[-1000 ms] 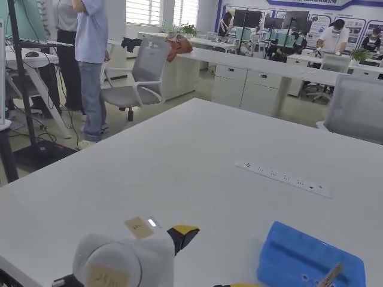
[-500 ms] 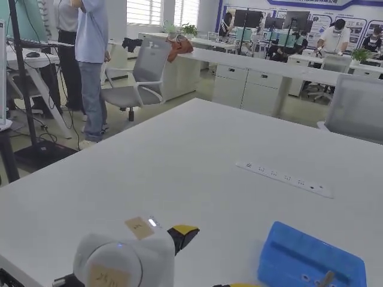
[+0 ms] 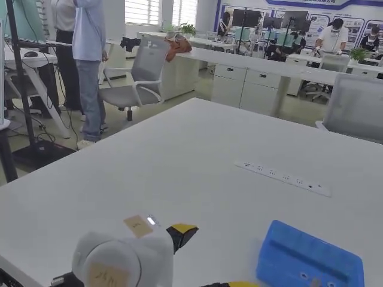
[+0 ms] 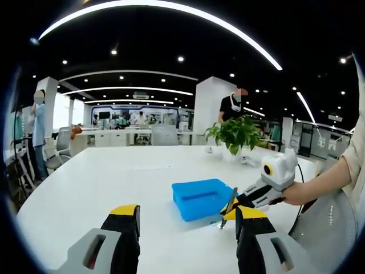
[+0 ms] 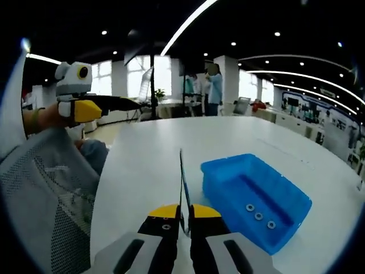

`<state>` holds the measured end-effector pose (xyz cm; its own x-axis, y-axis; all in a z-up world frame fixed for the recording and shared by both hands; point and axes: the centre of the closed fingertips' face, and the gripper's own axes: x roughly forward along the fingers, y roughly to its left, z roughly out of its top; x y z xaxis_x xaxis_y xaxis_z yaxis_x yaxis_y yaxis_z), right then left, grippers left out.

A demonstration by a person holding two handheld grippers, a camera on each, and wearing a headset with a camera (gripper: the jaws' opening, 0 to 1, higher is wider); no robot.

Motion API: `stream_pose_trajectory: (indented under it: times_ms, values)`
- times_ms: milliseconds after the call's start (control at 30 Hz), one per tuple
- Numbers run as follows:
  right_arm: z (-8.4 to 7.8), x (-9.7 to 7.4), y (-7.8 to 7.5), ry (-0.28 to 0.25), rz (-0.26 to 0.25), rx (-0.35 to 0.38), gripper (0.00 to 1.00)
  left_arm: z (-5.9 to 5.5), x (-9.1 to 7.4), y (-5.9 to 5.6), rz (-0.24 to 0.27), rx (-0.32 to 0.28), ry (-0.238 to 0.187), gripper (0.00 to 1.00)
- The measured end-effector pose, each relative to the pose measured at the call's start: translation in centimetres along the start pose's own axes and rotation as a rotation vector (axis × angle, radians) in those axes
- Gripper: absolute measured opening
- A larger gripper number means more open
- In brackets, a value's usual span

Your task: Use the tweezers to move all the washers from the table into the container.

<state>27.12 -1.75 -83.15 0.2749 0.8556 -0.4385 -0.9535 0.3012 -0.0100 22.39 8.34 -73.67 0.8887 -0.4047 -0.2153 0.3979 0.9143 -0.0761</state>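
Right gripper [image 5: 178,212] has its jaws clamped on the tweezers [image 5: 182,182], which rise straight ahead between them. The tips look empty, though they are too thin to be sure. Ahead-right of those jaws sits the container [image 5: 219,185], three washers [image 5: 258,216] inside. Left gripper [image 4: 188,212] gapes wide, holding nothing. Risk: the slim tweezers pivot in the clamp and flick a washer away.

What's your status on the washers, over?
Right hand-held gripper shut on tweezers. Left hand-held gripper open, empty. Three washers in container.
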Motion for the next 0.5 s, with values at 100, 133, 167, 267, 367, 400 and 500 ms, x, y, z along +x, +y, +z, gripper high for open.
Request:
stream_pose_trajectory:
  times_ms: [100,133,167,267,367,400,500]
  values:
    - [0.0,-0.1,-0.6,-0.009,-0.006,0.057,0.03,0.0,0.0,0.0,0.002,-0.001,-0.001,0.68]
    - [0.1,-0.2,-0.8,-0.013,-0.015,0.08,0.03,0.0,0.0,0.1,0.004,-0.001,-0.002,0.68]
    - [0.2,-0.3,-0.9,-0.02,-0.017,0.083,0.03,0.1,-0.1,0.1,0.005,-0.003,-0.003,0.68]
    - [1.3,-0.6,-1.1,-0.065,-0.01,0.117,0.03,0.1,-0.1,0.2,0.007,-0.004,-0.005,0.68]
    - [3.2,-1.0,-1.6,-0.149,-0.014,0.185,0.03,0.0,0.0,0.1,0.004,-0.003,-0.003,0.68]
    - [3.8,-1.2,-2.0,-0.175,-0.021,0.197,0.03,0.0,0.0,0.1,0.004,0.0,-0.002,0.68]
    - [5.7,-1.8,-3.0,-0.245,-0.026,0.234,0.03,0.0,0.0,0.1,0.003,0.001,-0.002,0.68]
